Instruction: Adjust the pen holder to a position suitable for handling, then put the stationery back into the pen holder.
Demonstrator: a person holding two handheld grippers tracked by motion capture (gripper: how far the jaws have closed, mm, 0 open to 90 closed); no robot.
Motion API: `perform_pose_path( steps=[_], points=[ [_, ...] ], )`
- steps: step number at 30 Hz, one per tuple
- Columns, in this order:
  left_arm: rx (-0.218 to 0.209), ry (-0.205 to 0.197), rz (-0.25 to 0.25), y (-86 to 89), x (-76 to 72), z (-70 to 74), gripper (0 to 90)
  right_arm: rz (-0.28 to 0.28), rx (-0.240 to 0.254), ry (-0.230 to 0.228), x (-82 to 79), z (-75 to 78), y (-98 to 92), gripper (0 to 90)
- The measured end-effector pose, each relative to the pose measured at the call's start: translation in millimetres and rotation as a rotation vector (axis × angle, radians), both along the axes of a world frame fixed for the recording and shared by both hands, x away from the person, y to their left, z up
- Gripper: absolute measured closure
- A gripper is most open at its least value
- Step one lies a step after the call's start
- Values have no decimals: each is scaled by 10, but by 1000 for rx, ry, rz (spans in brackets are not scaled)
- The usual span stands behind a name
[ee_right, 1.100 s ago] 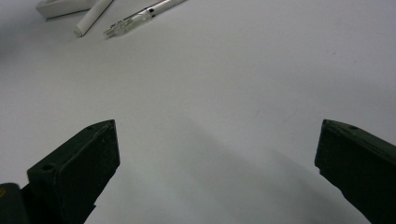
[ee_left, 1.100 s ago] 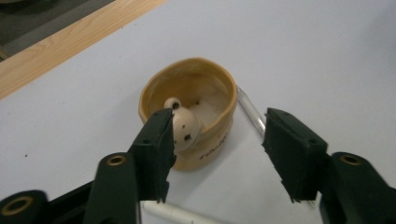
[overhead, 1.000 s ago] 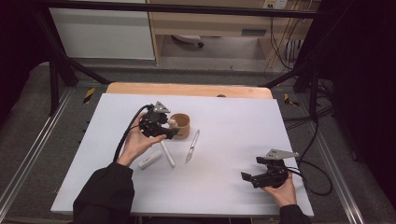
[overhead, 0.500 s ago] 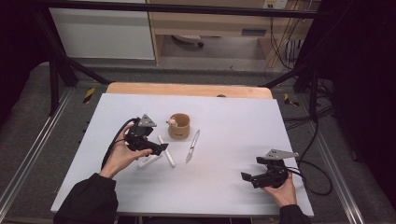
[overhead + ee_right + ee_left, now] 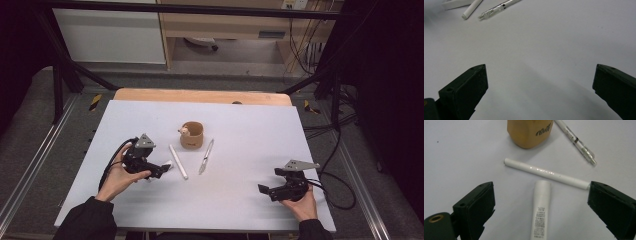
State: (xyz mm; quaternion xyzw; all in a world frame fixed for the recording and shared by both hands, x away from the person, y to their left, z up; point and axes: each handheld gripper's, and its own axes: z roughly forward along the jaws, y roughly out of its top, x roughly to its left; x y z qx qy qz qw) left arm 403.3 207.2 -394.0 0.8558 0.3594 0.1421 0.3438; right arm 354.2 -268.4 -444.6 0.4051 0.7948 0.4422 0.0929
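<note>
A brown cup point(image 5: 192, 136) stands mid-table with a small pale thing at its rim. In front of it lie a slim white pen point(image 5: 178, 161) and a clear pen point(image 5: 206, 156). My left gripper point(image 5: 162, 170) sits low to their left. Its jaws have just been opening and stand wide. In the left gripper view point(image 5: 541, 191) a thick white marker point(image 5: 541, 210) lies on the table between the jaws, untouched, with the slim white pen point(image 5: 546, 173), the cup point(image 5: 530, 132) and the clear pen point(image 5: 576, 141) beyond. My right gripper point(image 5: 262, 190) rests at the near right, open point(image 5: 540, 72) over bare table.
The white tabletop point(image 5: 250, 125) has a wooden strip point(image 5: 200, 96) along its far edge. Metal rails run down both sides, and cables trail on the floor at the right. The right gripper view catches the ends of the white pen point(image 5: 471, 8) and the clear pen point(image 5: 499, 7) far off.
The left hand has drawn back from the cup, moving left and toward the near edge, and has come down over the thick marker with its jaws wider. The right hand has stayed put.
</note>
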Motion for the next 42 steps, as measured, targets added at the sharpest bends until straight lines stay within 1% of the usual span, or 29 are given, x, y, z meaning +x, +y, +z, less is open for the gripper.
perform_pose_path(
  steps=[1,4,8,10,16,20,23,25,27,28,29,31,33,34,36,37,42],
  points=[
    [1,-1,1,13,-7,-16,75,0,0,0,0,0,0,5],
    [3,13,-1,53,-41,-76,76,0,-2,-1,4,0,-2,5],
    [21,27,0,89,-67,-131,83,4,-7,0,6,-3,-1,5],
    [17,31,0,93,-76,-151,85,1,-3,0,2,-1,0,5],
    [33,47,-14,75,-76,-163,86,5,-7,-2,3,-4,-1,5],
    [56,45,-23,54,-54,-140,90,3,-7,0,5,-2,-1,5],
    [76,51,-28,26,-23,-119,114,4,-9,6,2,-2,1,5],
    [83,58,-34,5,-3,-109,132,5,-9,1,5,-3,-1,5],
    [93,60,-42,-13,14,-108,164,4,-6,1,5,-2,-1,5],
    [103,63,-46,-21,21,-111,201,6,-7,1,5,-3,-1,5],
    [106,66,-50,-28,25,-118,201,6,-7,1,5,-3,-1,5],
    [120,82,-60,-45,36,-140,210,7,-8,6,4,-3,0,5],
    [134,86,-71,-58,42,-161,244,6,-7,6,5,-5,3,5],
    [144,91,-77,-60,52,-169,276,8,-11,4,5,-7,2,5],
    [143,111,-86,-65,72,-187,290,7,-11,4,5,-8,3,5],
    [149,111,-91,-66,82,-193,301,7,-12,4,5,-7,3,5],
    [169,141,-84,-79,133,-234,351,12,-16,7,2,-12,4,5]
  ],
)
